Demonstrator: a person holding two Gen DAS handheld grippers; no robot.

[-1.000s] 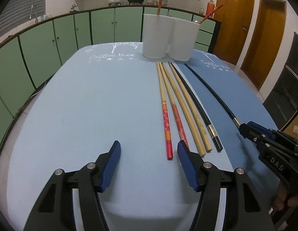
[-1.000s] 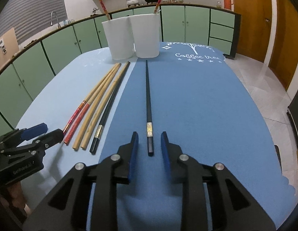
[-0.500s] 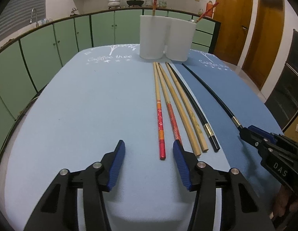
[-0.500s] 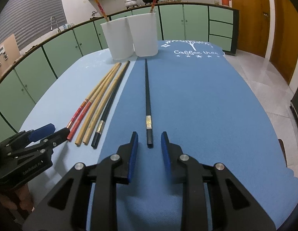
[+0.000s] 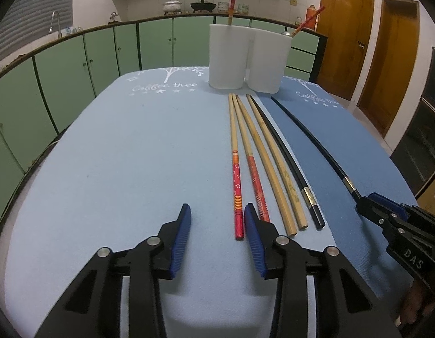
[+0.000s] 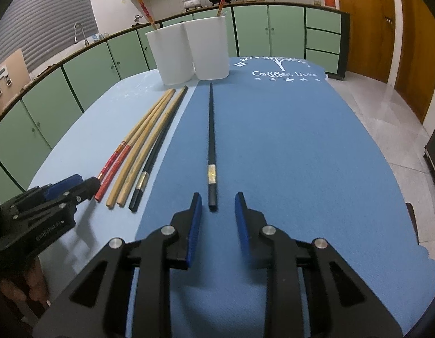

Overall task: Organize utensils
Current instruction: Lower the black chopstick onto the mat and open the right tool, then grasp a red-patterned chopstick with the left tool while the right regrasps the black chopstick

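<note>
Chopsticks lay in a row on a table covered by two blue mats, a pale one (image 5: pixel 110 169) and a darker one (image 6: pixel 302 155) meeting along a seam that ran from near edge to far edge. Nearest, the left gripper (image 5: pixel 216 225) hovered over the pale mat, jaws apart and just then closing, nothing pressed between them; the butt of a red-patterned chopstick (image 5: pixel 236 180) lay just ahead of the gap, and its right pad stood at the butt of a second red one (image 5: pixel 255 180). The right gripper (image 6: pixel 216 214) stood narrowly open over the darker mat, empty, the end of a lone black chopstick (image 6: pixel 211 140) just ahead of its tips. Two plain bamboo chopsticks (image 5: pixel 273 169) and another black chopstick (image 5: pixel 285 155) lay beside the red pair, near the seam. Toward the far edge stood two white holders (image 6: pixel 189 50), touching, each with one red chopstick upright. Both outer mat areas were bare. Green cabinets (image 5: pixel 62 70) and wooden doors (image 5: pixel 344 36) ringed the room.
</note>
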